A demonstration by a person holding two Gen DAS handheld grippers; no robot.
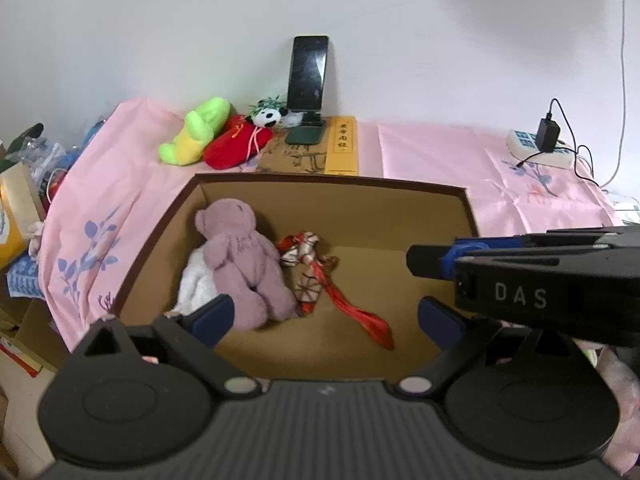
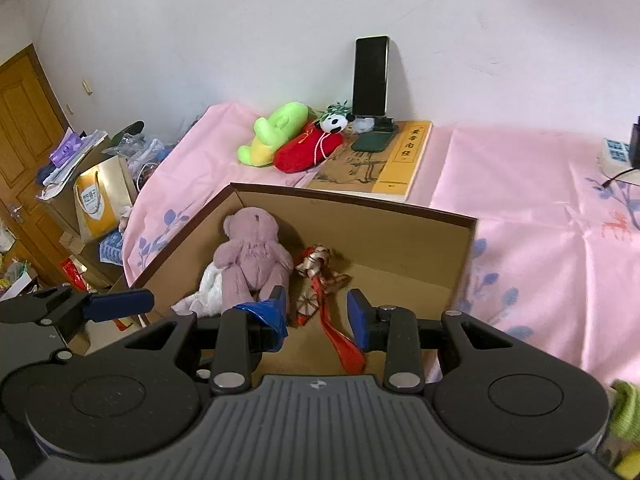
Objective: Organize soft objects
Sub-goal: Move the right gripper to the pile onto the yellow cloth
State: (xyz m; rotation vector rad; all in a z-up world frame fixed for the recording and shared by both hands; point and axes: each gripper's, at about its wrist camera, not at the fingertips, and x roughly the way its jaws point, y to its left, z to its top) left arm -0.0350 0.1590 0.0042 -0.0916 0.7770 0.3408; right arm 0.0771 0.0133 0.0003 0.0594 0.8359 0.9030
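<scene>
The work surface is a bed or table covered with a pink cloth [image 1: 420, 148] printed with blue leaf motifs, set against a plain white wall [image 1: 200, 20]. In the right wrist view, a wooden door [image 2: 24, 120] stands at 9 o'clock, with cluttered bags and boxes between it and the pink cloth.

An open cardboard box [image 1: 400, 216] rests on the cloth in front of both grippers. Inside it, toward 10 o'clock of the box floor, a mauve teddy bear [image 1: 244, 256] lies face down. Its long axis runs from head at 11 o'clock to feet at 5 o'clock in the left wrist view. A white cloth [image 1: 196, 280] lies partly under the bear at its 8 o'clock side. A red patterned scarf [image 1: 316, 276] lies just beside the bear at 3 o'clock, its red tail trailing toward 5 o'clock.

Beyond the box, at 12 o'clock, 3 plush items lie against the wall: a green plush [image 1: 196, 132], a red plush [image 1: 236, 144] touching it, and a small panda [image 1: 268, 114]. A phone [image 1: 308, 74] stands upright on a stand placed on a book [image 1: 316, 152]. A power strip [image 1: 536, 148] sits at 2 o'clock.

The left gripper [image 1: 324, 314] holds nothing; its jaws stand wide apart over the box. The right gripper [image 2: 320, 312] has its jaws moderately apart and empty, above the scarf.
</scene>
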